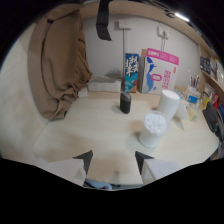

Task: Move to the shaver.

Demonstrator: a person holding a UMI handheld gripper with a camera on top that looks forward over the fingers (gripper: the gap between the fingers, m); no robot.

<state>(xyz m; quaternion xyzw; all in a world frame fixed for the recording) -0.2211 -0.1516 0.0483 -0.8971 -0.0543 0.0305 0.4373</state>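
The tool (114, 159) hovers over a pale wooden table (75, 125), its two dark pointed fingers (85, 161) spread apart with nothing between them. The shaver (125, 102), a dark upright cylinder, stands well beyond them. Right of the shaver sit a clear round tub of cotton swabs (152, 129) and a white paper roll (168, 103).

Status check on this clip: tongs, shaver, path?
Tongs open, empty. Shaver upright on table, well beyond them. Path straight ahead looks clear; cotton swab tub off to one side.
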